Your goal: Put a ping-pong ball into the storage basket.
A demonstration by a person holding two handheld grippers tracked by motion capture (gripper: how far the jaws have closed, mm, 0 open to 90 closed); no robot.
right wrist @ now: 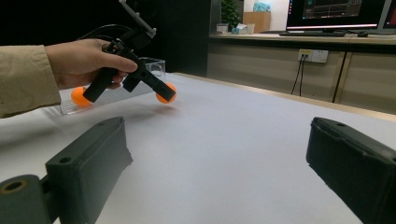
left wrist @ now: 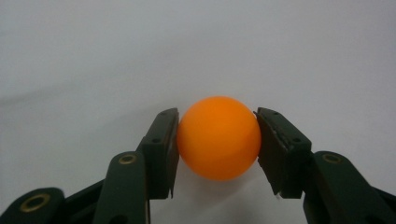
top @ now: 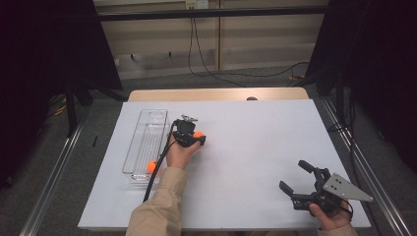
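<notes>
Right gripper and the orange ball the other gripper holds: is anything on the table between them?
No. In the high view, just bare white table lies between the right gripper and the orange ball in the left gripper.

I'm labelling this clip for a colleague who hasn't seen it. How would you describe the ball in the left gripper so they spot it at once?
Start at the white table and find the clear tray near its left edge. Just right of the tray, the left gripper pinches an orange ball between its black fingers. The other ball, also orange, lies inside the tray, ungripped.
</notes>
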